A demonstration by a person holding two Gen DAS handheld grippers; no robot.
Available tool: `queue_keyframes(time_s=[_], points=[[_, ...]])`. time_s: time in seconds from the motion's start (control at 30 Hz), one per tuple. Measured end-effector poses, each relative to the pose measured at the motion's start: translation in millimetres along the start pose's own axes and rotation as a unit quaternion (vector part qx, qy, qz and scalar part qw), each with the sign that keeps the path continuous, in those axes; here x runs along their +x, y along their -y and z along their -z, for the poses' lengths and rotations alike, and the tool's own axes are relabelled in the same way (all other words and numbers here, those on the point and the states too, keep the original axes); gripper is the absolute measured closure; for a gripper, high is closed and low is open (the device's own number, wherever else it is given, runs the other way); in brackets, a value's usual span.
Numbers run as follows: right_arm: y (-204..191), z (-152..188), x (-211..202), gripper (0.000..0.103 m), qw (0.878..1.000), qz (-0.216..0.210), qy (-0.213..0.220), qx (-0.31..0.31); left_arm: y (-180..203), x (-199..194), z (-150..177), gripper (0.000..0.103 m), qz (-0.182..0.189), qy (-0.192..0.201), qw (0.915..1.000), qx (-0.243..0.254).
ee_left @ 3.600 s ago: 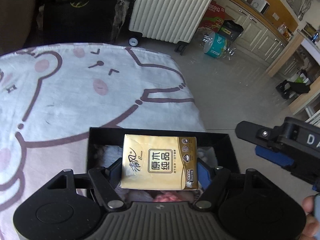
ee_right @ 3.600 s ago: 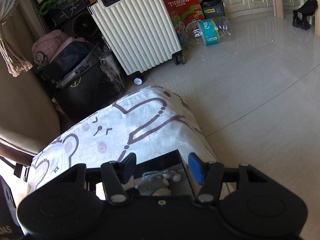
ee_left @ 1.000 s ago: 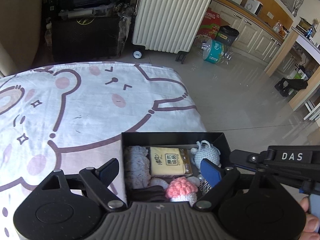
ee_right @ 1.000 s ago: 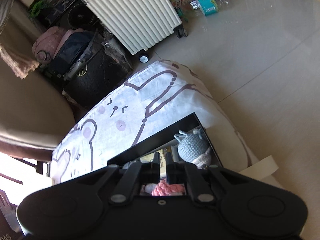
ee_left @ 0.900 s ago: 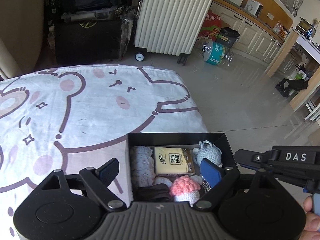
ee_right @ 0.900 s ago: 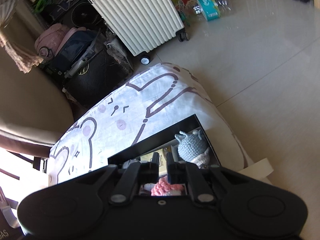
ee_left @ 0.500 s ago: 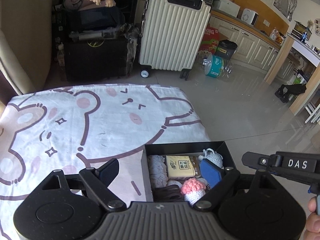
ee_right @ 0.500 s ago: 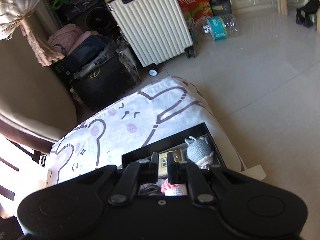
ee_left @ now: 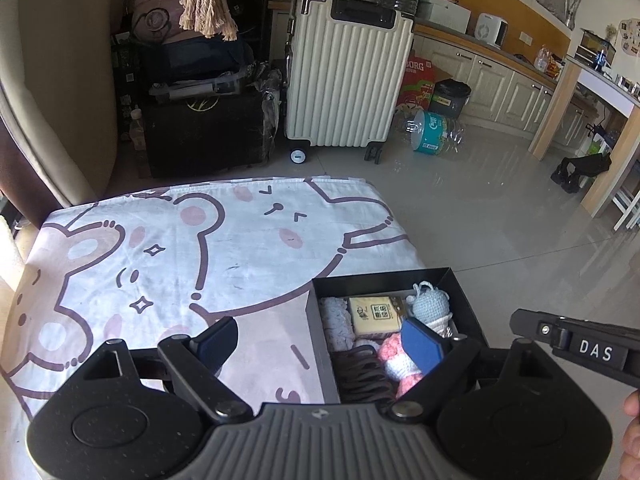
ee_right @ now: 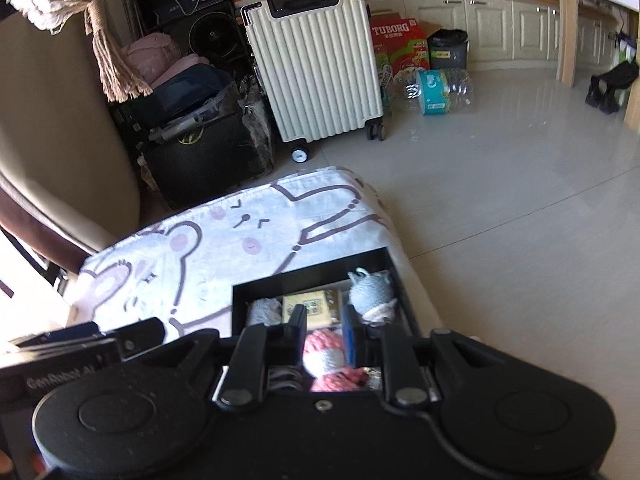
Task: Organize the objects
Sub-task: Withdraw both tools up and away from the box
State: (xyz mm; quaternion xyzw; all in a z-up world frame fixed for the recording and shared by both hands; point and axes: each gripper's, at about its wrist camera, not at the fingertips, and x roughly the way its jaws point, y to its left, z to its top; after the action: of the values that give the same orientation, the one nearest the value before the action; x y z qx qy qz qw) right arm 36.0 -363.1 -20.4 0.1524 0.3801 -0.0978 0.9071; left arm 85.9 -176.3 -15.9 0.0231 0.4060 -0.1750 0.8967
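Both grippers have pulled up and back from the black box (ee_left: 460, 280) since the earlier pictures, so more of the cartoon-bear sheet (ee_left: 168, 248) shows, and the tissue pack (ee_left: 374, 314) once held by the left gripper now lies inside the box.

The box sits at the sheet's right edge, close to the drop to the floor. Inside it, the tissue pack lies flat near the far wall, with a blue-grey crochet toy (ee_left: 430, 304) to its right, a pale knitted piece (ee_left: 334, 320) to its left, a pink crochet mushroom (ee_right: 326, 350) on the near side, and dark hair ties (ee_left: 362, 376) at the near left corner.

The left gripper (ee_left: 320, 340) hangs above the box's near left edge, tilted downward, fingers wide apart and empty. The right gripper (ee_right: 324, 334) hangs above the box's near side, also angled down; its narrow jaws are opening, with nothing between them.

Risk, as I judge it: the box stands so near the sheet's edge that a nudge from either gripper could tip it to the floor. Its soft contents look crowded, so the mushroom could snag on a returning finger and lift out.
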Motion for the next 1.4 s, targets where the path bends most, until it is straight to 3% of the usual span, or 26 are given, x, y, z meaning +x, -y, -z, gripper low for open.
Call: queue_keyframes(time_s=[0.37,0.53,1.03,1.4], points=[[11,22,-41,0.071,0.999,0.031,0.015,-0.014,-4,-30,19,0.006,-0.043,0.009,0.9989,0.018],[11,29,-51,0.044,0.999,0.042,0.020,-0.029,-8,-34,30,0.001,-0.046,-0.003,0.9986,0.027],[21,42,-46,0.002,0.995,0.087,0.004,-0.045,-16,-25,38,0.000,-0.050,-0.018,0.9985,0.010],[19,45,-31,0.000,0.994,0.097,-0.010,-0.048,-20,-16,41,0.000,-0.053,-0.033,0.9980,0.007]])
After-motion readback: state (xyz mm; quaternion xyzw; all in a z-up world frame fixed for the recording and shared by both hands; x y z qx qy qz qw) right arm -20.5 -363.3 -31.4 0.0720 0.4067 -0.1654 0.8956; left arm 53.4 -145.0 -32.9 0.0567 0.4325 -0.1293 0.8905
